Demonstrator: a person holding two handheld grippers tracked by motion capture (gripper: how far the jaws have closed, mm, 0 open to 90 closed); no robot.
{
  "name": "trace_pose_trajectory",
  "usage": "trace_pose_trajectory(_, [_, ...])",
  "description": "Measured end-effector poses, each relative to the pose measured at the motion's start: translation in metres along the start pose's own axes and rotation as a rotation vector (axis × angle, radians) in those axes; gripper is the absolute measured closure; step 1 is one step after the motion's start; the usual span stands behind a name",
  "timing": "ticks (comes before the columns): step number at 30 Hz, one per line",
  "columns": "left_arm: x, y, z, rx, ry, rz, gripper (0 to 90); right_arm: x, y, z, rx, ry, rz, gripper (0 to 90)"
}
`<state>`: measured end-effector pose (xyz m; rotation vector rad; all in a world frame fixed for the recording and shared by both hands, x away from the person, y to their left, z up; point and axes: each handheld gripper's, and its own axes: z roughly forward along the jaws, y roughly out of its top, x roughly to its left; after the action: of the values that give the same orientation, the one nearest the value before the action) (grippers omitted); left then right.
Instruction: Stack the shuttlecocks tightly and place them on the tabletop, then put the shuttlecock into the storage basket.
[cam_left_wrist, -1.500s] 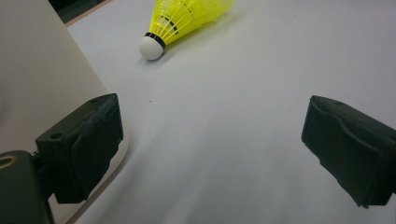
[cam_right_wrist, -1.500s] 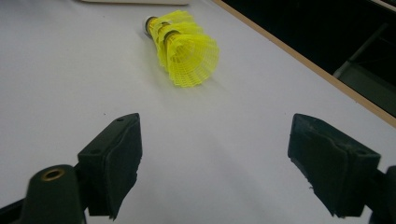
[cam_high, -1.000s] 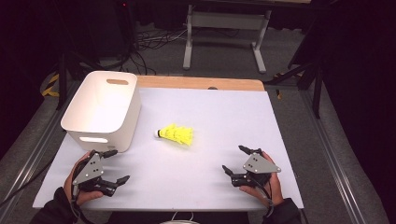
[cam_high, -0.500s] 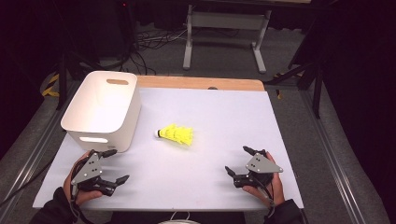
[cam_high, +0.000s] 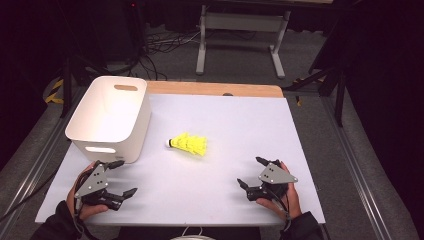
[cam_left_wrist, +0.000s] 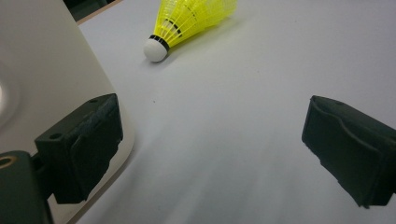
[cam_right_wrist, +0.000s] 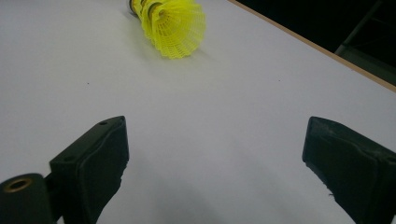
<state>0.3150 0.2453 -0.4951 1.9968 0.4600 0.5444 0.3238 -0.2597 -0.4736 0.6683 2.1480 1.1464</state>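
The yellow shuttlecock (cam_high: 189, 144) lies on its side near the middle of the white worktop (cam_high: 230, 125), cork tip pointing toward the white bin (cam_high: 111, 118) and skirt flaring away from it. It lies just beside the bin, apart from its wall. Both grippers rest at the near edge, well apart from the shuttlecock. The left gripper (cam_high: 120, 177) has its jaws spread with nothing between them; the right gripper (cam_high: 253, 173) has just been opening its jaws, which now stand wide and empty.

The step in hand appears to be the approach for a pick. The operator should bring one gripper in low, straddle the shuttlecock near the cork (cam_left_wrist: 155, 49), where it is firmest, and close gently. Pinching the mesh skirt (cam_right_wrist: 177, 25) risks crushing it. The bin's inside is only partly seen from the high view, so its contents cannot be confirmed.
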Motion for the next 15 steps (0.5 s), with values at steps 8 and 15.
trace_pose_trajectory(8, [0.000, -0.001, 0.000, 0.003, -0.002, -0.002, 5.9, 0.001, 0.005, 0.005, -0.008, 0.021, 0.009, 8.4])
trace_pose_trajectory(15, [-0.002, -0.001, -0.003, 0.002, 0.010, 0.001, 5.9, 0.000, 0.011, 0.012, -0.004, 0.039, 0.023, 8.5])
